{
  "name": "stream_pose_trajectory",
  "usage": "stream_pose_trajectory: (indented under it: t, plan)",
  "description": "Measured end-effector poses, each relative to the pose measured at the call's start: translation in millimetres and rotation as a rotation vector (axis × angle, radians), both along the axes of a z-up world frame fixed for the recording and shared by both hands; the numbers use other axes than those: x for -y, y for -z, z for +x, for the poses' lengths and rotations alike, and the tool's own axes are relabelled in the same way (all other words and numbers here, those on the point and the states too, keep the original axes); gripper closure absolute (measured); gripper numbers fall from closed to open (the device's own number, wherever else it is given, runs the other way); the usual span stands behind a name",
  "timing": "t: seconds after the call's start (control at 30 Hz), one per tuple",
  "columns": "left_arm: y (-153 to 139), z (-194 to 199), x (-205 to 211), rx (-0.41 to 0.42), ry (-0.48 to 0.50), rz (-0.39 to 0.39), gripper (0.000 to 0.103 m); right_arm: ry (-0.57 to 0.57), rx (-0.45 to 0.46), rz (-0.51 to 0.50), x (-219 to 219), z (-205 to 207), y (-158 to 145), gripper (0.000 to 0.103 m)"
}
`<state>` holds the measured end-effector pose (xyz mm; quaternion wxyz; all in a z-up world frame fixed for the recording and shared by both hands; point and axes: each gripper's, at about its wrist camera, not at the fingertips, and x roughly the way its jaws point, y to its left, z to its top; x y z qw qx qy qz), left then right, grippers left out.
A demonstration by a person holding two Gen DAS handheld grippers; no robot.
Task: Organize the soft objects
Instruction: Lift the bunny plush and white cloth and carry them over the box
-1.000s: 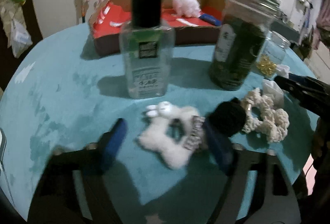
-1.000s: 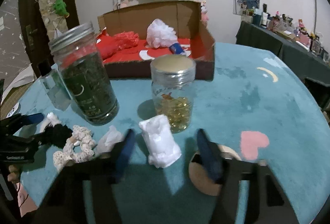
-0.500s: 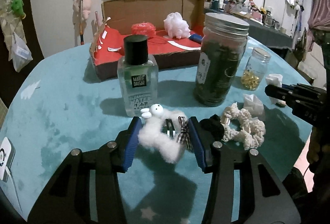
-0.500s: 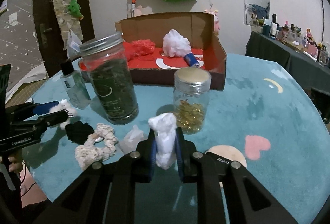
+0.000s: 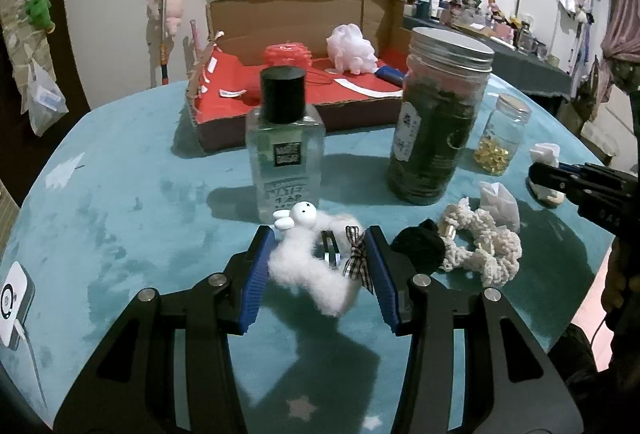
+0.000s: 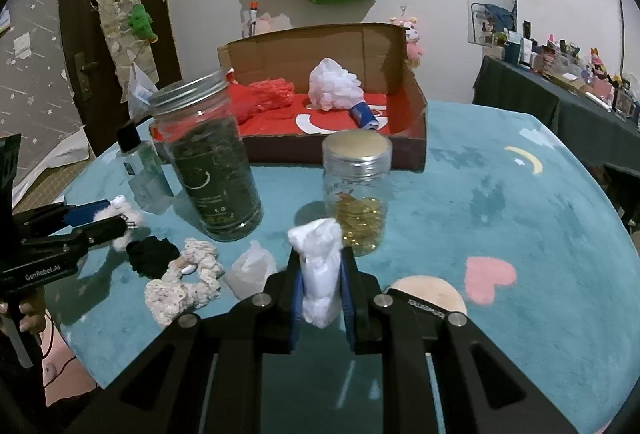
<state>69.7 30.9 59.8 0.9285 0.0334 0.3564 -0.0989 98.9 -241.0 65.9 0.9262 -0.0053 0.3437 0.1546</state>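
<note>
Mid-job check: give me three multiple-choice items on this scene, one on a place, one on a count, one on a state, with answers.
1. Where is the white mesh puff?
A. in the cardboard box
B. on the blue mat
C. in a jar

2. How many lidded glass jars stand on the table?
A. one
B. two
C. four

3. What is the right gripper doing?
A. open over a jar
B. shut on nothing
C. shut on the white soft wad

Answers: 1 A, the puff lies on the box's red lining. 2 B, a tall dark jar and a small jar of yellow beads. 3 C, both pads press the wad.

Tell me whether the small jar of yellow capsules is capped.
Capped: a flat metal lid sits on the small jar, which stands upright on the teal table.
</note>
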Motion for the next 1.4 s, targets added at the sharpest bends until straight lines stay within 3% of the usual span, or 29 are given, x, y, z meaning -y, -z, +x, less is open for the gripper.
stream_pose_trajectory:
  t: [0.5, 0.8, 1.4]
  plan:
    - [-3, 2, -24, -0.004, -0.056, 0.011, 0.058, 0.048, -0.016, -0.006, 21, 5, 0, 0.085]
    - [-7, 26, -56, -0.030, -0.106, 0.018, 0.058, 0.078, -0.071, 0.007, 48, 34, -5, 0.085]
    - [-31, 96, -97, -0.041, 0.021, -0.095, 0.058, -0.071, -0.182, 0.167, 64, 121, -26, 0.085]
